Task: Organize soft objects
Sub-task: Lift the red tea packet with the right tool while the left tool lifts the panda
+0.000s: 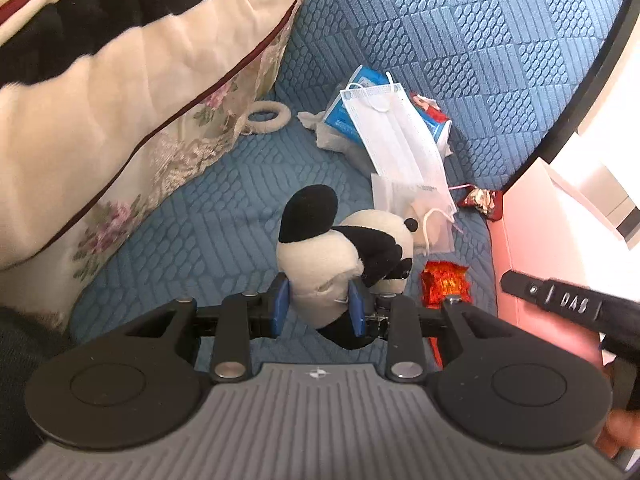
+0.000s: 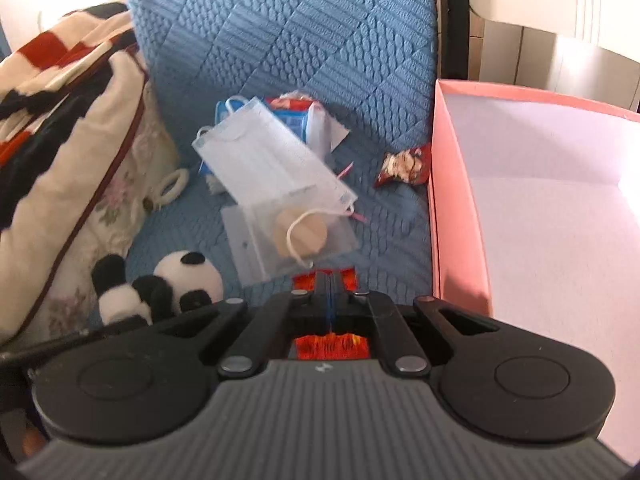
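A black-and-white panda plush [image 1: 344,256] hangs just above the blue quilted sofa seat [image 1: 192,240], with my left gripper [image 1: 320,306] shut on its lower body between the blue pads [image 1: 280,304]. The right wrist view shows the same panda [image 2: 176,284] at lower left. My right gripper [image 2: 329,280] is shut on a crinkled orange-red foil wrapper [image 2: 304,280], which shows on both sides of the fingers. In the left wrist view that wrapper [image 1: 444,284] sits beside the panda, and a black part of the right gripper [image 1: 560,304] comes in from the right.
An open pink box [image 2: 460,200] stands at the right end of the seat. A face mask [image 2: 264,160], a clear pouch with a round pad [image 2: 300,236], a blue packet [image 2: 292,120] and a red snack packet [image 2: 404,166] lie on the sofa. A floral pillow [image 1: 120,120] fills the left.
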`<state>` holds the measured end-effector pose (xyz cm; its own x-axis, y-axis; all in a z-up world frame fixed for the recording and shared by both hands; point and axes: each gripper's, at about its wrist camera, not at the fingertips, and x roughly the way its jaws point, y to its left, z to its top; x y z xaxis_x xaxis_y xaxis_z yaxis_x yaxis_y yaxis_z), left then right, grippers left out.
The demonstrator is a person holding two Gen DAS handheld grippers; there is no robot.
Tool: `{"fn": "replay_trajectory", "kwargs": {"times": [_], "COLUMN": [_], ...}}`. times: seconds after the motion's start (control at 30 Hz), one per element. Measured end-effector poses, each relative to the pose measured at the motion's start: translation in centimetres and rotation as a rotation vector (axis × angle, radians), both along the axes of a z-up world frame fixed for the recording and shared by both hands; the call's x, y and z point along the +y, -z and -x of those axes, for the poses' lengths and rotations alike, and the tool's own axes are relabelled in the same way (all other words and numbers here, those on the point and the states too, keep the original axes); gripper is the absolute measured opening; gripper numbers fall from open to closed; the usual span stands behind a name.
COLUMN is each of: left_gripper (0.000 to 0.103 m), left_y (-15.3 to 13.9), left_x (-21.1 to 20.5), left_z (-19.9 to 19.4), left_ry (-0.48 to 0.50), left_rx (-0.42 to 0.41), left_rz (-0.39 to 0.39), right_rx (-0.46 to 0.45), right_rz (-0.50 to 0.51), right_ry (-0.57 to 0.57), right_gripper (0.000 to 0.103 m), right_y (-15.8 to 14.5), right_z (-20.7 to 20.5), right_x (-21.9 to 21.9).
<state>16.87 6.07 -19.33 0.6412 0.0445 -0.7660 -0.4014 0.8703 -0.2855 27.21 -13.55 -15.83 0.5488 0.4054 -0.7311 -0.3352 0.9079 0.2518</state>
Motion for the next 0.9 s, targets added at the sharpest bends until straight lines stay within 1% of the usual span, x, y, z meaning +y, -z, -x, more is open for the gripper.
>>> {"fn": "replay_trajectory", "kwargs": {"times": [0.17, 0.27, 0.33, 0.37, 0.4, 0.5, 0.57, 0.63, 0.77, 0.8, 0.9], "left_gripper": [0.036, 0.036, 0.036, 0.036, 0.036, 0.036, 0.036, 0.036, 0.036, 0.036, 0.036], "left_y": [0.2, 0.2, 0.1, 0.1, 0.1, 0.0, 0.0, -0.1, -0.2, -0.2, -0.3], "left_x": [-0.3, -0.2, -0.1, -0.1, 0.0, 0.1, 0.1, 0.2, 0.4, 0.4, 0.4], "left_z": [1.0, 1.2, 1.2, 1.2, 1.2, 1.1, 1.2, 1.2, 1.2, 1.2, 1.2], "left_ry": [-0.007, -0.009, -0.011, -0.014, -0.015, -0.018, -0.018, -0.021, -0.023, -0.023, -0.022], "left_rx": [0.015, 0.016, 0.016, 0.016, 0.015, 0.012, 0.011, 0.011, 0.007, 0.006, 0.001], "left_rz": [-0.01, -0.017, -0.019, -0.018, -0.017, -0.014, -0.012, -0.01, -0.006, -0.009, -0.008], "right_rx": [0.012, 0.007, -0.001, -0.006, -0.008, 0.002, 0.003, -0.002, -0.017, -0.006, 0.049], "right_rz": [0.006, -0.017, 0.0, 0.006, 0.012, 0.028, 0.061, 0.078, 0.148, 0.152, 0.116], "right_ry": [-0.054, -0.087, -0.089, -0.089, -0.091, -0.089, -0.082, -0.08, -0.074, -0.065, -0.068], "right_gripper": [0.007, 0.009, 0.04, 0.041, 0.039, 0.039, 0.041, 0.059, 0.06, 0.06, 0.059], "right_y": [1.3, 1.4, 1.5, 1.6, 1.7, 2.4, 2.9, 3.4, 4.3, 4.7, 5.6], "right_z": [1.3, 1.7, 1.6, 1.5, 1.3, 0.4, -0.3, -0.9, -1.7, -2.0, -2.2], "right_x": [0.4, 1.0, 1.5, 1.7, 1.9, 2.3, 2.8, 3.0, 3.4, 3.4, 3.2]}}
